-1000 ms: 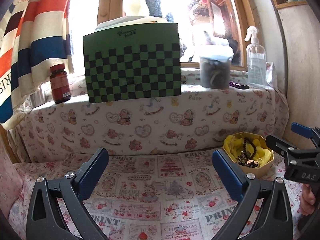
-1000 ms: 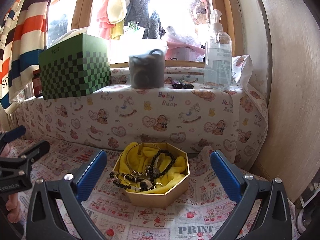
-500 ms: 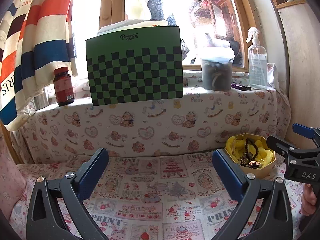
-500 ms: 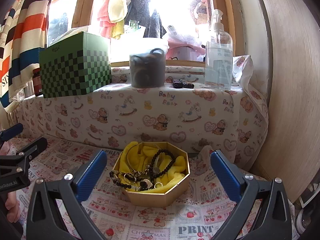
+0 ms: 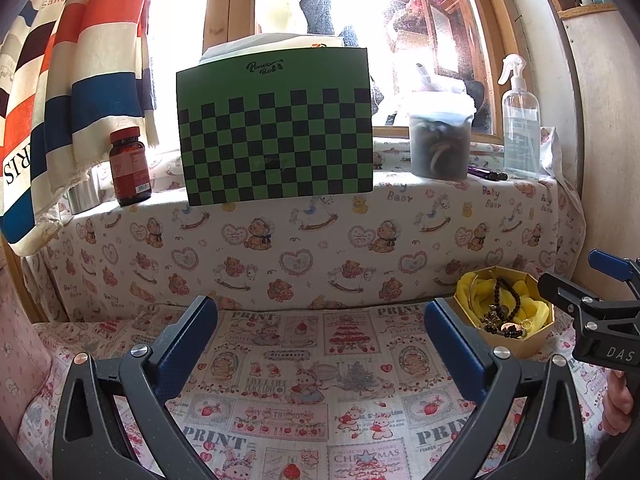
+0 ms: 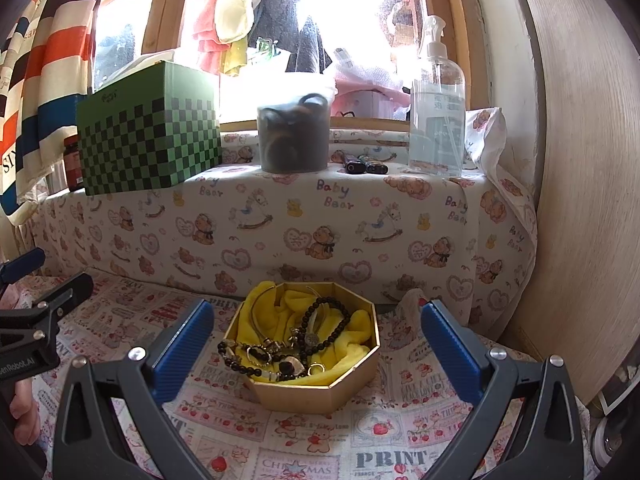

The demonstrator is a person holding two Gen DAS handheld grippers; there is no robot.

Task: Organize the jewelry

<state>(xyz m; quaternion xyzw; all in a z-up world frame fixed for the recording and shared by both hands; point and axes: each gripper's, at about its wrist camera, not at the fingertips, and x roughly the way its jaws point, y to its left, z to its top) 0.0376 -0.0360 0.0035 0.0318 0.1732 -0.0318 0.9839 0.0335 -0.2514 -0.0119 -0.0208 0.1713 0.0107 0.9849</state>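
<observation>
A gold octagonal box [image 6: 320, 392] lined with yellow cloth sits on the printed tablecloth, holding a tangle of jewelry: a black bead bracelet [image 6: 332, 320], rings and chains. My right gripper [image 6: 316, 340] stands open just in front of it, its blue pads [image 6: 184, 340] on either side of the box, nothing held. In the left wrist view the same box [image 5: 516, 348] lies at the right, beyond my open left gripper [image 5: 320, 340], which faces bare tablecloth. Each gripper shows at the edge of the other's view.
On the cloth-covered ledge behind stand a green checkered box [image 5: 276, 128], a red-capped brown bottle [image 5: 130, 168], a dark plastic jar [image 6: 294, 136], a clear spray bottle [image 6: 438, 112] and two small dark items [image 6: 364, 166]. A wooden panel [image 6: 580, 160] closes the right side. A striped towel [image 5: 60, 80] hangs left.
The left wrist view has tilted down and drawn back a little, so the ledge items sit lower in frame. The right gripper has hardly moved. Both stay open.
</observation>
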